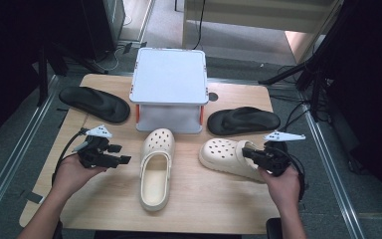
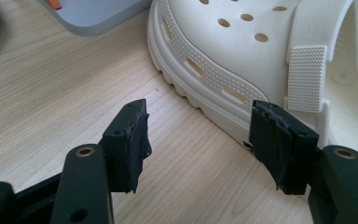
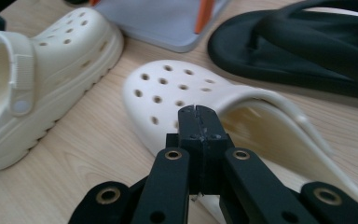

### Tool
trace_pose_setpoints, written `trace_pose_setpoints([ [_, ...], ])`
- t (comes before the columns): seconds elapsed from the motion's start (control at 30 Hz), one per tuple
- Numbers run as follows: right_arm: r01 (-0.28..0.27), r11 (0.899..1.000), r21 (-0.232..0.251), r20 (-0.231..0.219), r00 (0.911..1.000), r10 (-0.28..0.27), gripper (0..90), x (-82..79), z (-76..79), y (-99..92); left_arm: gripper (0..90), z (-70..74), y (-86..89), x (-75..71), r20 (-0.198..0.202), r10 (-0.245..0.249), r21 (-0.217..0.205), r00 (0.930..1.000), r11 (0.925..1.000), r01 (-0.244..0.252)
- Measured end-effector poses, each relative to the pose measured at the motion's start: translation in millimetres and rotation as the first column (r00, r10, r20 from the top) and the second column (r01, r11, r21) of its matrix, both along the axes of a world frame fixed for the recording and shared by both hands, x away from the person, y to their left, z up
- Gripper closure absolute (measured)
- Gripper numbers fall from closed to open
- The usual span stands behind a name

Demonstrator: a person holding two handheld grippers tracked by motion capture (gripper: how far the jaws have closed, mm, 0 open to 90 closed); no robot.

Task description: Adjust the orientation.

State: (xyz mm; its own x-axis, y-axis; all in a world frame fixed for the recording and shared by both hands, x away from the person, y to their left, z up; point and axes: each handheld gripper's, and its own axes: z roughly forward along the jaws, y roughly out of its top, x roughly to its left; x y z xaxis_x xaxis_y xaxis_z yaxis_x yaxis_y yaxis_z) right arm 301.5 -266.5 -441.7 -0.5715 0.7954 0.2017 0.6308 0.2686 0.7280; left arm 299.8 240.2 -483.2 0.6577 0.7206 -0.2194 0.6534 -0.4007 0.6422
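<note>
Two cream clogs lie on the table (image 1: 104,199) before a grey stand (image 1: 169,82), black sandals at either side: likely a pairing or shelving job. Right gripper (image 3: 198,112) has its jaws pinched together on the heel rim of the right clog (image 3: 168,91), tipped sideways. Left gripper (image 2: 198,140) rests level, jaws wide, just beside the left clog (image 2: 261,56), touching nothing.

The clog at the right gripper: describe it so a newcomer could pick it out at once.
Start at the grey stand at the table's far middle. Two cream clogs lie in front of it. The wanted clog is the right-hand one, lying crosswise with its toe pointing left, beside the right gripper; the other clog points toward the stand.
</note>
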Motion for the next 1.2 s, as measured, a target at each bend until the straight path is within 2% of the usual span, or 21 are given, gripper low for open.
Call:
trace_pose_setpoints([
  [0.17, 0.043, 0.999, -0.027, -0.036, 0.9984, -0.044, 90.0, -0.3, -10.7, -16.5, 38.3, -0.3, -1.2, 4.0, 0.000, -0.005, -0.002, 1.0000, 1.0000, 0.005],
  [0.33, 0.046, 0.996, -0.081, -0.069, 0.9962, -0.052, 90.0, 3.5, -24.3, -16.4, 38.3, -0.3, -1.3, 7.2, 0.000, -0.005, -0.001, 1.0000, 1.0000, 0.005],
  [0.43, 0.037, 0.991, -0.125, -0.086, 0.9952, -0.048, 90.0, 6.3, -30.0, -11.4, 38.3, -0.6, -1.6, 8.6, -0.003, -0.011, 0.006, 0.9999, 0.9999, 0.011],
  [0.63, 0.004, 0.990, -0.142, -0.105, 0.9943, -0.019, 90.0, 0.9, -28.8, -2.7, 38.3, -0.8, -2.2, 9.4, -0.006, -0.011, 0.006, 0.9999, 0.9999, 0.011],
  [0.83, -0.052, 0.982, -0.182, -0.091, 0.9952, 0.036, 90.0, -8.5, -26.6, 18.9, 38.3, -0.5, -2.6, 9.0, -0.002, -0.013, 0.008, 0.9999, 0.9999, 0.013],
  [1.2, -0.080, 0.988, -0.134, -0.133, 0.9891, 0.062, 90.0, -13.0, -25.9, 36.0, 38.3, -0.9, -4.2, 9.1, -0.003, -0.019, 0.014, 0.9998, 0.9997, 0.019],
])
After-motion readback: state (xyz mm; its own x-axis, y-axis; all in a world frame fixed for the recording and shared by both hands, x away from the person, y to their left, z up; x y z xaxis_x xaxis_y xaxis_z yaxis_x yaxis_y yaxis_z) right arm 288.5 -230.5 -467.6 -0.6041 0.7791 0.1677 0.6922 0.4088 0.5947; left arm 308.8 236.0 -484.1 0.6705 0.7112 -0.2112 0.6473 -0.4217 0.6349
